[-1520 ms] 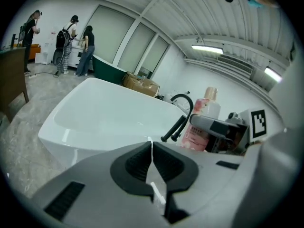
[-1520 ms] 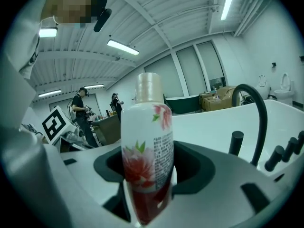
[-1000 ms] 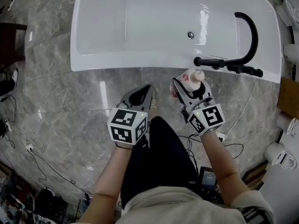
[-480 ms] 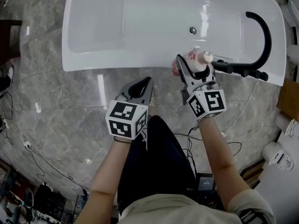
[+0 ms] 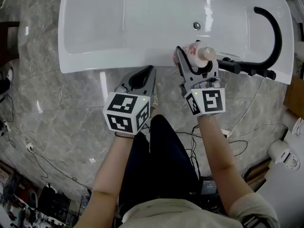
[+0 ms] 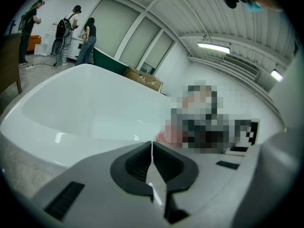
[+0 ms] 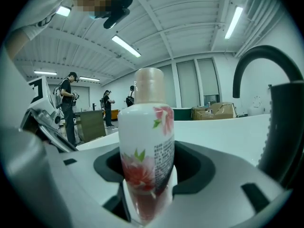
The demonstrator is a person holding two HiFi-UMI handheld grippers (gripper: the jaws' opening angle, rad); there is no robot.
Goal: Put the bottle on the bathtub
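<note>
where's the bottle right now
In the head view the bottle is clamped in the right gripper, at the bathtub's near rim, just left of the black faucet.

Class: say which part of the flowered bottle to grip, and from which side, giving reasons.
Grip the bottle on its straight round body, below the narrower cap, from the side, as the right gripper does: it is upright, so its walls meet both jaws squarely.
</note>
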